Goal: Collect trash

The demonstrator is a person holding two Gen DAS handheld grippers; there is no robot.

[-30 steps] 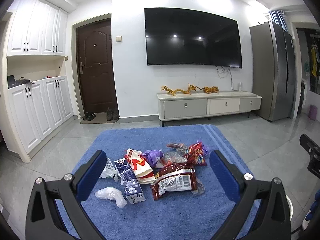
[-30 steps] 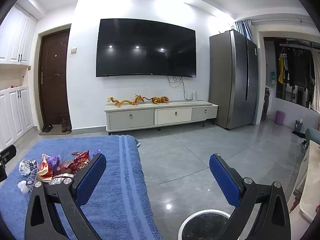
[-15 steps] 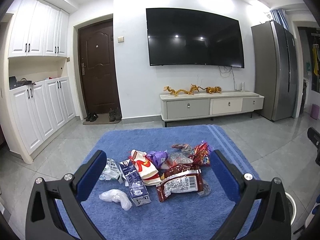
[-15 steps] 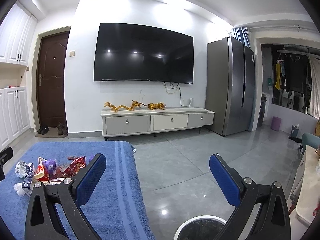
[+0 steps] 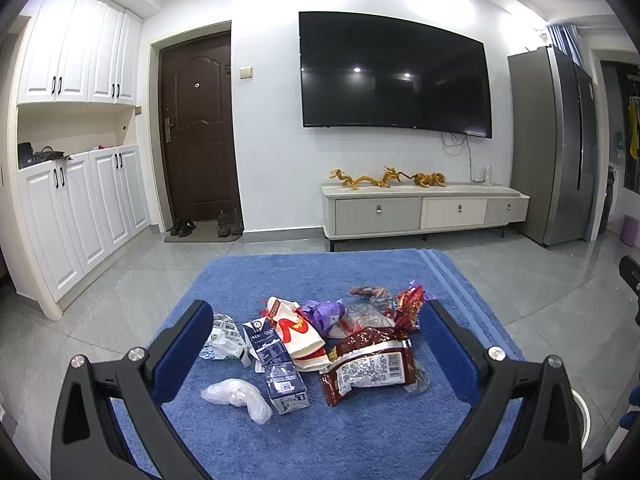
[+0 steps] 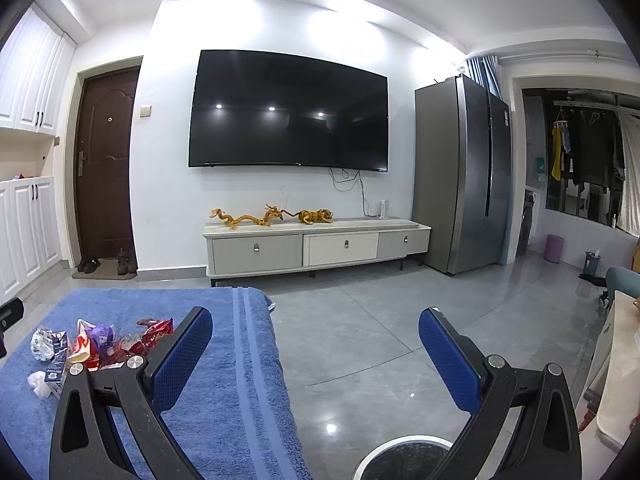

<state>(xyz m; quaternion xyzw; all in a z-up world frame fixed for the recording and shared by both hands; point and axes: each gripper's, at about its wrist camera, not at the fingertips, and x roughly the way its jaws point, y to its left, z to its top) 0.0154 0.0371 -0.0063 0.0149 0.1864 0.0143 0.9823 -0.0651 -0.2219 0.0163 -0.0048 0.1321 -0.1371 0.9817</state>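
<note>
A heap of trash lies on a blue towel (image 5: 304,276): a dark red snack bag (image 5: 370,368), a red and white wrapper (image 5: 296,332), a blue milk carton (image 5: 276,368), a purple wrapper (image 5: 324,312), a crumpled clear plastic piece (image 5: 236,396) and a white-green bag (image 5: 222,340). My left gripper (image 5: 316,336) hovers open just before the heap, its pads wide on either side. My right gripper (image 6: 316,340) is open and empty, off the towel's right edge. The trash heap (image 6: 100,344) shows at its far left. A white-rimmed bin (image 6: 400,460) sits below it.
Grey tiled floor (image 6: 380,340) lies right of the towel. A TV cabinet (image 5: 420,208) stands against the far wall under a large TV (image 5: 392,76). A steel fridge (image 6: 460,168) is at the right, white cupboards (image 5: 80,200) and a brown door (image 5: 198,128) at the left.
Both views have risen and tilted a little; the trash heap sits lower in each. The right view has swung right. Both grippers stay open and empty.
</note>
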